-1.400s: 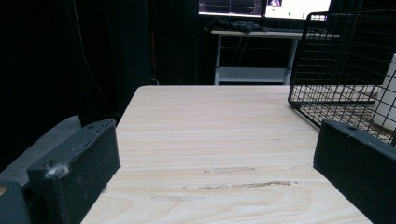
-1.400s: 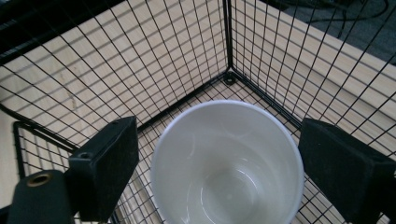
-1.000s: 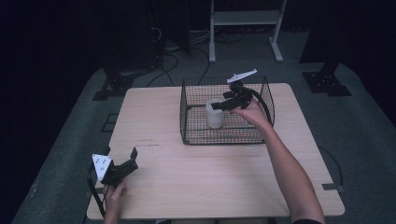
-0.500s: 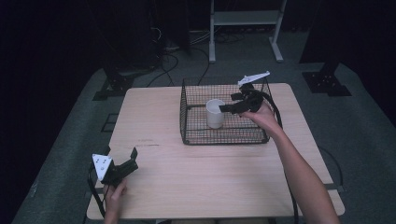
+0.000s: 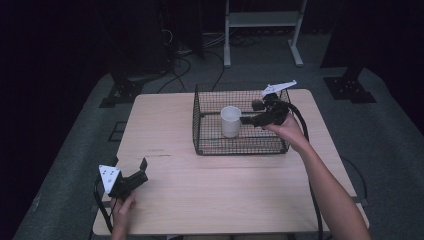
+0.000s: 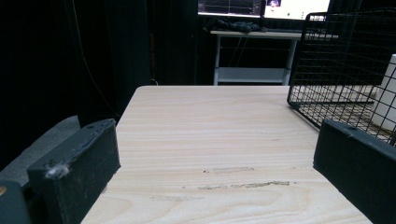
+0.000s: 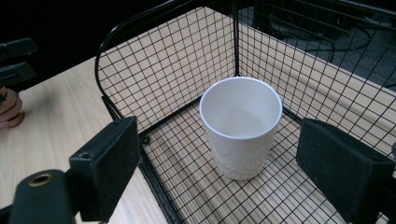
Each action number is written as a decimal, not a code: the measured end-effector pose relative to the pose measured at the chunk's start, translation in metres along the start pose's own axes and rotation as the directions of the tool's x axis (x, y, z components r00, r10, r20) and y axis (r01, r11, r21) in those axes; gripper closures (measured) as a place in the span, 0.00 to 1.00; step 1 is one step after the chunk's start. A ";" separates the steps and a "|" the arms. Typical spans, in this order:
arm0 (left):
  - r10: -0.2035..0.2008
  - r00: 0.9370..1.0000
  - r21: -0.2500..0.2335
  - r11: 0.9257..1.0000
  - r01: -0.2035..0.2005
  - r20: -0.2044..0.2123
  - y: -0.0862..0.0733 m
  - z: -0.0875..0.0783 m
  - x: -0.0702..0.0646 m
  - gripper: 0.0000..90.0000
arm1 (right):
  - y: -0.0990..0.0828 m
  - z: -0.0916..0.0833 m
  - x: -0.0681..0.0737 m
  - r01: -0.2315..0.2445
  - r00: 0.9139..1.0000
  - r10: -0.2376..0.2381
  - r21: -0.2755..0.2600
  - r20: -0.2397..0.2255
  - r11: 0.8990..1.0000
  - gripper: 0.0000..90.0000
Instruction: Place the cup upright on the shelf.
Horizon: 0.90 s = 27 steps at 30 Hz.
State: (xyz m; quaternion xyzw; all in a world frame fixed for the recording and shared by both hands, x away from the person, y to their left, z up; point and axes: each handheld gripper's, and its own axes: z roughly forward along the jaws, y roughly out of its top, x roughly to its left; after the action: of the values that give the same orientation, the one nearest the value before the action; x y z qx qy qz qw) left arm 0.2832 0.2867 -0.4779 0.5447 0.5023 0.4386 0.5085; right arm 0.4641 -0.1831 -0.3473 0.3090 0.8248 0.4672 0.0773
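Hovering over the right half of the wire basket [image 5: 240,145], the right gripper [image 5: 247,120] has its fingers [image 7: 109,163] spread apart and grasping nothing. In the right gripper view the white cup [image 7: 241,131] stands just beyond them, with clear air on both sides, no pad touching it. And that cup [image 5: 230,121] is upright on the basket's mesh floor, mouth up, near the middle of the basket and a shade to the left of the fingertips in the high view. The hand behind the right gripper comes in over the basket's right rim, forearm running back to the near right edge of the bench [image 5: 165,120], a black cable looping down beside it.

Over at the near left corner, the left gripper [image 5: 141,169] rests low at the bench, fingers [image 6: 79,170] released and wide, bare wood between them in the left gripper view. It points toward the far side, the basket's [image 6: 336,60] near left corner off to its right and well apart. A white metal rack [image 5: 262,30] stands on the floor past the far edge.
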 end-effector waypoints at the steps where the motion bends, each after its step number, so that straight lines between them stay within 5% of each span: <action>1: 0.000 1.000 0.000 1.000 0.000 0.000 0.000 0.000 0.000 0.00 | -0.002 -0.003 0.001 0.006 1.000 -0.006 0.002 0.002 1.000 0.14; 27: 0.001 1.000 0.001 1.000 -0.001 -0.001 0.000 0.000 0.000 0.00 | -0.036 -0.034 0.016 0.028 0.999 -0.028 -0.004 -0.032 1.000 0.14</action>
State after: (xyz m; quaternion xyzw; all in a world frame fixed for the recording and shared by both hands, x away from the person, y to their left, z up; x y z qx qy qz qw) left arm 0.2830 0.2865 -0.4778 0.5450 0.5024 0.4389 0.5079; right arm 0.4215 -0.2121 -0.3553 0.2898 0.8293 0.4724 0.0713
